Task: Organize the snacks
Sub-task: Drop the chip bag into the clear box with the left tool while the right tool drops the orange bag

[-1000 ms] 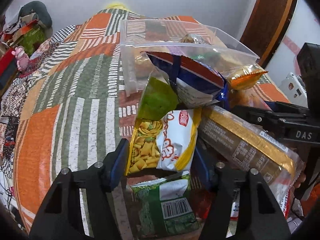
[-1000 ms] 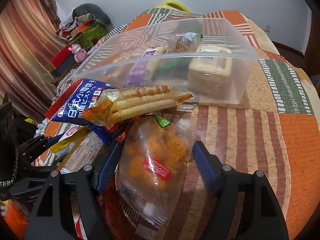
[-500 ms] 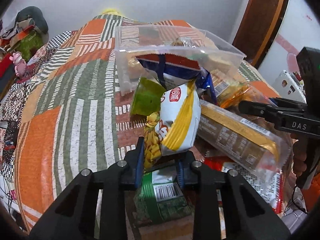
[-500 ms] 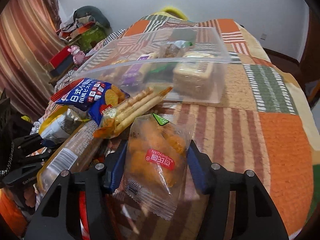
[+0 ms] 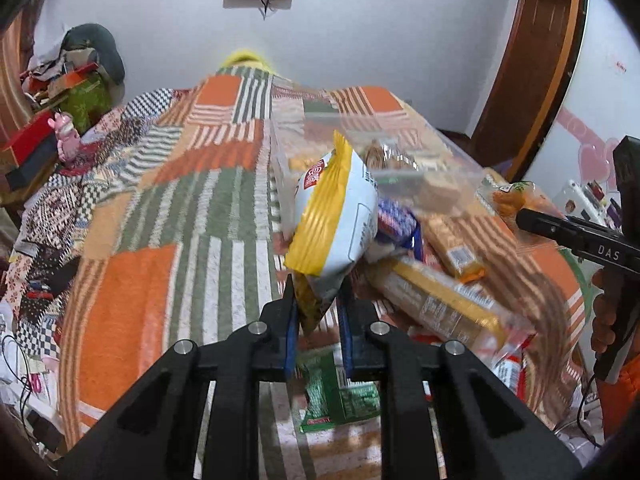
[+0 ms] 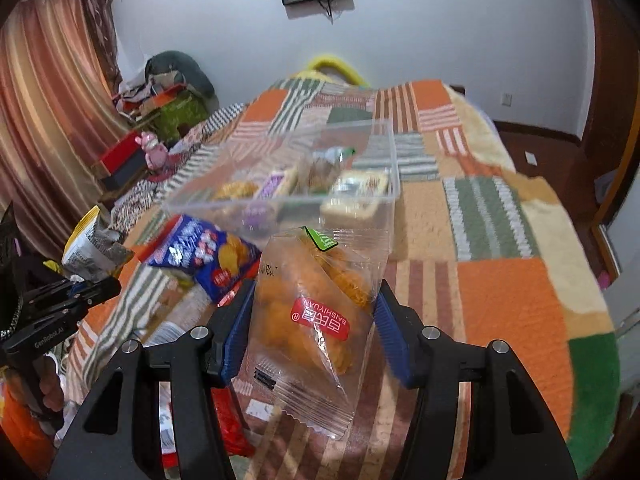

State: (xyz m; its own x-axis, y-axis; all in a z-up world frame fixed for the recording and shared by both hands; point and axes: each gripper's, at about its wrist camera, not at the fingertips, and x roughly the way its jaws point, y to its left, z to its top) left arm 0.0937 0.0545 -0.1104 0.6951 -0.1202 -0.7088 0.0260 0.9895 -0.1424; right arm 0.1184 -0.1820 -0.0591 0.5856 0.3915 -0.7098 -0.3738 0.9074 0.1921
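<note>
My left gripper [image 5: 317, 300] is shut on the lower end of a white and yellow snack bag [image 5: 336, 216] and holds it up above the bed, in front of the clear plastic bin [image 5: 404, 160]. My right gripper [image 6: 314, 312] is shut on a clear packet of orange snacks with a red label [image 6: 316, 304], lifted just short of the clear bin [image 6: 304, 184], which holds several packets. The left gripper with its bag also shows at the left of the right wrist view [image 6: 86, 280].
A heap of snacks lies on the patchwork blanket [image 5: 160, 216]: a blue bag [image 6: 208, 252], a long tan cracker pack [image 5: 436, 304], a green packet [image 5: 340, 396] under the left gripper. Clutter and boxes [image 6: 128, 156] stand left of the bed.
Both grippers closed on their packets and lifted them off the heap. The white and yellow bag now stands upright; the orange packet rose toward the bin.
</note>
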